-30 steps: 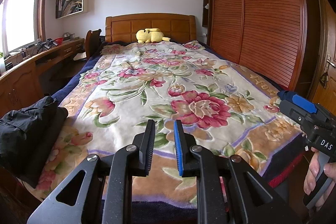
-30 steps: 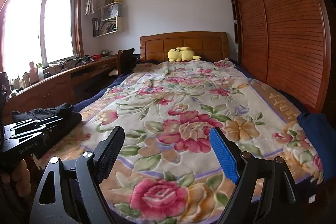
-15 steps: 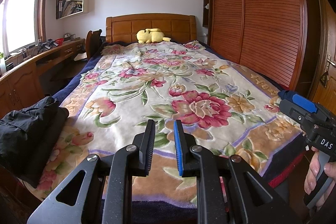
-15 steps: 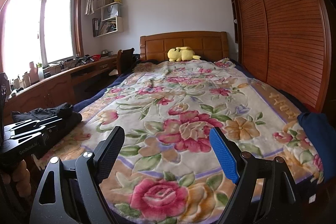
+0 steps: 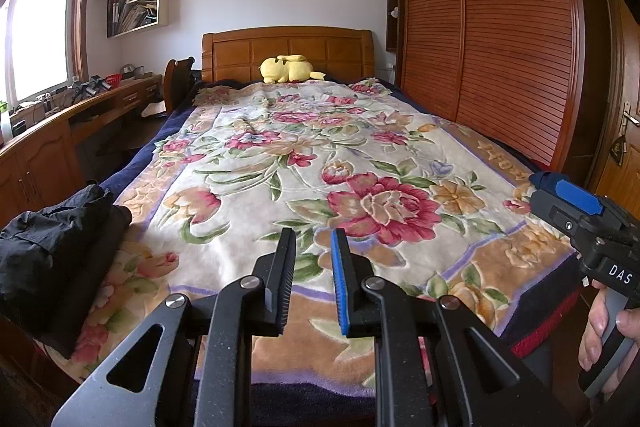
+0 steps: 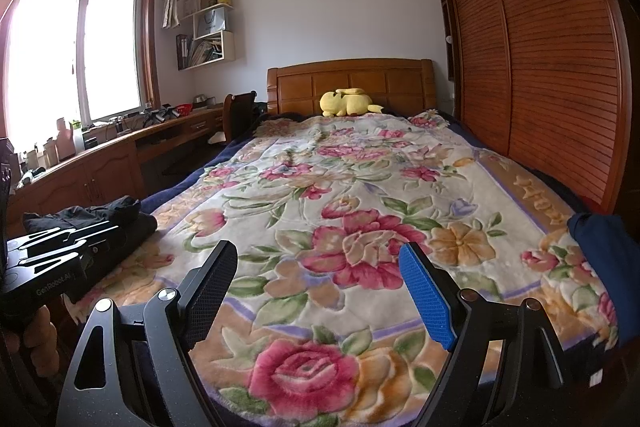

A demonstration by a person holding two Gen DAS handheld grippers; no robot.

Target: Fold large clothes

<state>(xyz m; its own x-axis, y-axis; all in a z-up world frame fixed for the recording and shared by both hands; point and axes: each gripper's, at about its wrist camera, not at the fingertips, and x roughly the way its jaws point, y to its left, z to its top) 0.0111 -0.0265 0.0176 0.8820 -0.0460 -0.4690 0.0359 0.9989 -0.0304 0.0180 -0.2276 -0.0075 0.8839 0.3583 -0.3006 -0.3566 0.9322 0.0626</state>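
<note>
Floral plush, cream with red roses, fills what I see past both tools: the blanket (image 5: 320,163) covers the bed ahead of me. My left gripper (image 5: 312,267) hangs over the blanket's near edge with its jaws drawn close, a narrow gap showing between the pads and nothing caught in it. My right gripper (image 6: 316,291) has its jaws spread wide, empty, the blanket showing between them. The black clothes (image 5: 56,247) lie in a folded heap on the bed's near corner, off to the left of the left gripper and apart from it; from the right wrist view the same heap (image 6: 112,215) sits just beyond the left tool's body. A dark blue garment (image 6: 604,251) rests at the blanket's edge to the right of my right gripper, not touched. A yellow plush toy (image 5: 286,69) lies far ahead against the wooden headboard (image 5: 288,49).
</note>
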